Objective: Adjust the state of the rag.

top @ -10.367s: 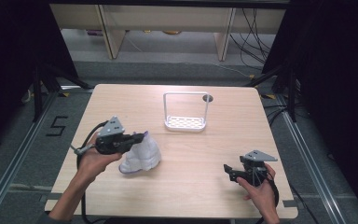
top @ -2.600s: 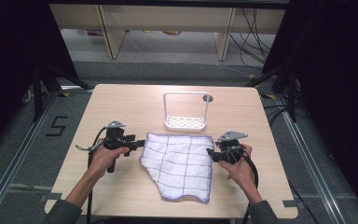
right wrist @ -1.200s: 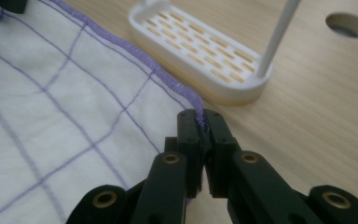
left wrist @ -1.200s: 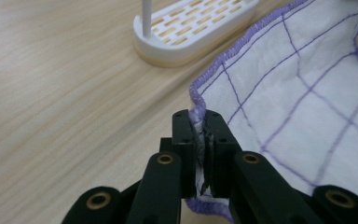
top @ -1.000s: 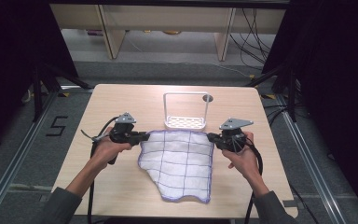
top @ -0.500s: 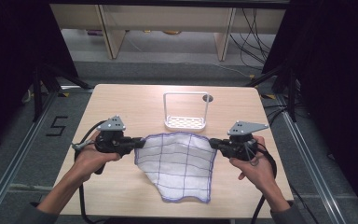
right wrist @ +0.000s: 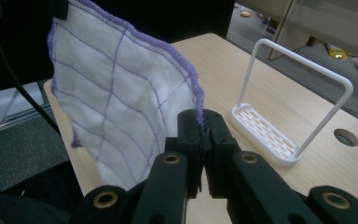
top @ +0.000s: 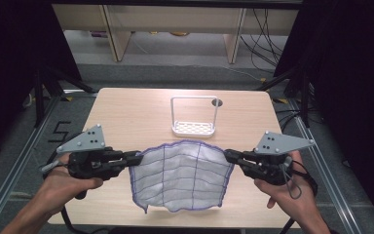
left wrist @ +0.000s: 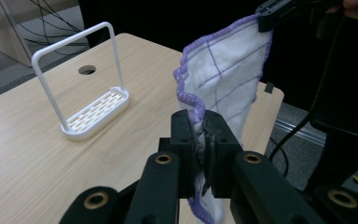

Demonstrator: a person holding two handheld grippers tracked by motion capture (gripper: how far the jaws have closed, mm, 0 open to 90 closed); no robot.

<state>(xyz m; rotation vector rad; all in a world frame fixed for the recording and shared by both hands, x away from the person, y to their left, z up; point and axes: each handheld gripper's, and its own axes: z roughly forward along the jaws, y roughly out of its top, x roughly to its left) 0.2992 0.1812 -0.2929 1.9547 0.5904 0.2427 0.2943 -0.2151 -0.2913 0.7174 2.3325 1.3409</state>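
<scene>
A white cloth [top: 182, 175] with purple grid lines is held stretched above the wooden table [top: 126, 112], pinched at one top corner by the left gripper [top: 135, 158] and at the other by the right gripper [top: 227, 155]. Beyond the fingertips, a white wire rack [top: 194, 117] is set on bare tabletop. Dark curtains are seen around the table.

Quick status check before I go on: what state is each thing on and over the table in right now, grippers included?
Cloth: unfolded, held up by two top corners, hanging between the grippers, top edge sagging slightly.
Left gripper: jaws shut on the cloth's corner.
Right gripper: jaws shut on the opposite corner.
White rack: upright on the table, nothing hung on it, apart from the cloth.
Table: round hole beside the rack.
</scene>
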